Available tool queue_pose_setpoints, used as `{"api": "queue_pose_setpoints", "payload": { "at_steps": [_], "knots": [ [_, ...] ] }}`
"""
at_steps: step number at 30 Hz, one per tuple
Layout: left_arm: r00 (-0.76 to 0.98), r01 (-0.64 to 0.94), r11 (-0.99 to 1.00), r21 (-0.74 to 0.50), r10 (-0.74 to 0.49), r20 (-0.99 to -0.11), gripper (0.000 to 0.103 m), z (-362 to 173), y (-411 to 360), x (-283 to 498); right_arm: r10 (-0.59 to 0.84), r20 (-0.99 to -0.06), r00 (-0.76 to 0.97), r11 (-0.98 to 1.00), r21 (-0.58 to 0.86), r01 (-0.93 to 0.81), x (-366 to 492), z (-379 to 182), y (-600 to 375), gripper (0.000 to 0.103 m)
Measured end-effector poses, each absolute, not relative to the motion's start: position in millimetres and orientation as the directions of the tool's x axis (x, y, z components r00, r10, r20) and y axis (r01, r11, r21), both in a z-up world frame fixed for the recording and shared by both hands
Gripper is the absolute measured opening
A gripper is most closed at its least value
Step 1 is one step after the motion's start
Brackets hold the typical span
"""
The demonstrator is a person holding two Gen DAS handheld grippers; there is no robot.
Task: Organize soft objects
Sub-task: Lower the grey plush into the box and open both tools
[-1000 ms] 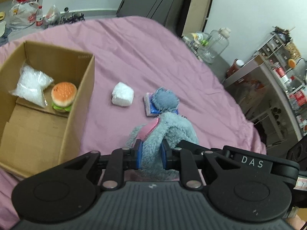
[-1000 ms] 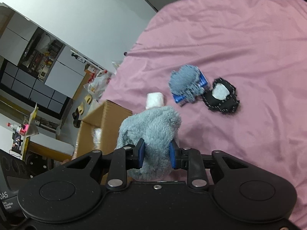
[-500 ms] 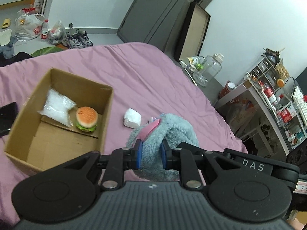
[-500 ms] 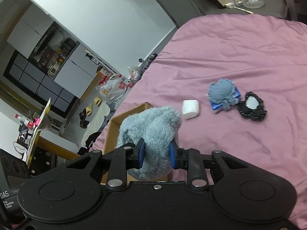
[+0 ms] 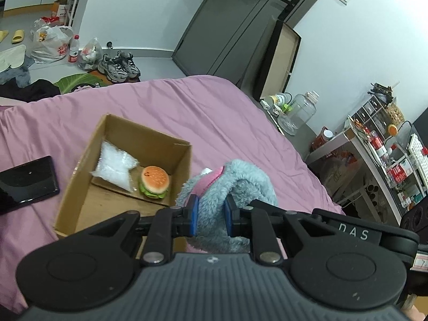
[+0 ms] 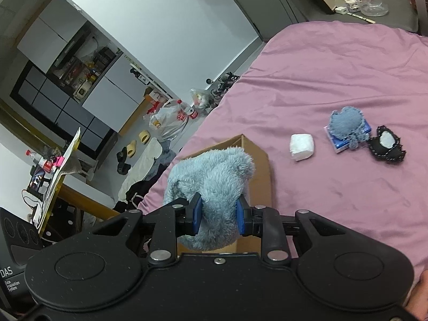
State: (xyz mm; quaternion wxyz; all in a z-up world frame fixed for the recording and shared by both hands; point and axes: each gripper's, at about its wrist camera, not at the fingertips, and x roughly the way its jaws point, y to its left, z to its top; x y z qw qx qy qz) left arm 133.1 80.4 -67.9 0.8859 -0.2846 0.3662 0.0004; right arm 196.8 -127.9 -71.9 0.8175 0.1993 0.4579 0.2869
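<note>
A fluffy blue plush toy (image 5: 240,184) with a pink patch hangs above the pink bed, held at both ends. My left gripper (image 5: 210,215) is shut on one end, my right gripper (image 6: 218,218) on the other end of the plush toy (image 6: 211,176). The open cardboard box (image 5: 80,179) sits just left of the toy and holds a plush burger (image 5: 154,182) and a clear bag of white filling (image 5: 115,165). In the right wrist view, the box (image 6: 256,157) shows behind the toy. A white soft block (image 6: 302,146), a blue fuzzy heart (image 6: 346,124) and a black pouch (image 6: 386,147) lie on the sheet.
A black phone (image 5: 25,180) lies on the bed left of the box. Beyond the bed's far edge are shoes (image 5: 119,65), plastic bags (image 5: 49,43) and slippers on the floor. A bedside surface holds a glass jar (image 5: 301,113); cluttered shelves (image 5: 385,155) stand at right.
Both grippers have risen with the plush toy and shifted toward the box; the bed and its loose items look smaller and farther. The phone has come into the left wrist view.
</note>
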Motion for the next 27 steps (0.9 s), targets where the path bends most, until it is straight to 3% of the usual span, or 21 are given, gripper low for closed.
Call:
{"api": "queue_pose_setpoints", "payload": {
  "at_steps": [27],
  "knots": [
    [0.722,-0.292,0.780,-0.553,-0.200,-0.663,0.019,-107.4,165.1,137.5,0.616,-0.694,0.371,0.787,0.531,-0.313,202.6,-91.4,-40.8,0.026]
  ]
}}
